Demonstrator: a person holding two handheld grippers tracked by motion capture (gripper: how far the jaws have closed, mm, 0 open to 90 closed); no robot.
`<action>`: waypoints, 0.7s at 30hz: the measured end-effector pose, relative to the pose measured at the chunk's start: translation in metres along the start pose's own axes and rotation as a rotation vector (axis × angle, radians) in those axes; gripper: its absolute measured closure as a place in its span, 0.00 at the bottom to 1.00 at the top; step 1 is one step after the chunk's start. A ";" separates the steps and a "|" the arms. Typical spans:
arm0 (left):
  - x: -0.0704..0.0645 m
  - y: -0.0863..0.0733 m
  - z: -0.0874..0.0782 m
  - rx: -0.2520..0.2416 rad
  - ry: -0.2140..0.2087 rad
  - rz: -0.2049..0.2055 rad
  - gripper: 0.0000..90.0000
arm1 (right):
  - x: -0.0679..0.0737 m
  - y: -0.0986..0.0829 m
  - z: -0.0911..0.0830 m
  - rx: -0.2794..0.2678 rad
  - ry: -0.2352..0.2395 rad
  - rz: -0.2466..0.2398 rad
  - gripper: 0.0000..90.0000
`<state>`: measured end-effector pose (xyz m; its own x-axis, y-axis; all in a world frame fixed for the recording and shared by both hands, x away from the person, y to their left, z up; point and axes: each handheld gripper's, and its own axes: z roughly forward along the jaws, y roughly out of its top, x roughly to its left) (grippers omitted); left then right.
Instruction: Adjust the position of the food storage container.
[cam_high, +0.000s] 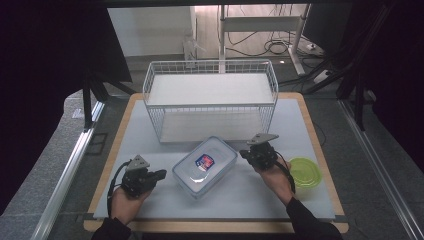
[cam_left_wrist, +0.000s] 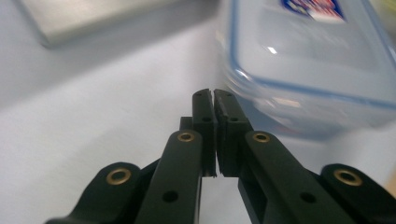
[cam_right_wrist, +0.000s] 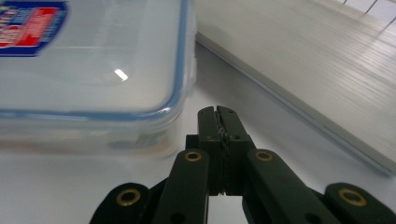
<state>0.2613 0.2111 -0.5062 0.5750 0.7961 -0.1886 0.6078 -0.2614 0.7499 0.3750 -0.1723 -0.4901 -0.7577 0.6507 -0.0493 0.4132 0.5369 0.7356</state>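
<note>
On the white mat (cam_high: 260, 200), between the two grippers, lies a clear plastic box (cam_high: 205, 166) with a blue-edged lid and a red and blue label, set at a slant just in front of the white wire basket (cam_high: 210, 97). At its left the left gripper (cam_high: 162, 174) points toward the box, jaws pressed together on nothing. At its right the right gripper (cam_high: 243, 153) sits near the box's far corner, jaws likewise closed and empty. Beside the right hand (cam_high: 277, 177) rests a green lid (cam_high: 303, 171)
</note>
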 end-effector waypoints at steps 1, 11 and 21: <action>-0.004 -0.002 0.001 0.012 -0.007 0.000 0.99 | -0.001 0.001 0.005 0.007 0.003 0.004 0.97; -0.018 -0.002 0.027 0.116 -0.024 0.022 1.00 | -0.005 0.004 0.022 0.049 0.132 0.021 1.00; -0.003 0.003 0.035 0.119 0.036 -0.004 1.00 | 0.019 -0.005 0.001 0.117 0.131 -0.066 1.00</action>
<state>0.2809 0.1882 -0.5253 0.5536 0.8159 -0.1671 0.6723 -0.3194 0.6678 0.3590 -0.1616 -0.4957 -0.8414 0.5405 -0.0007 0.4105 0.6399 0.6497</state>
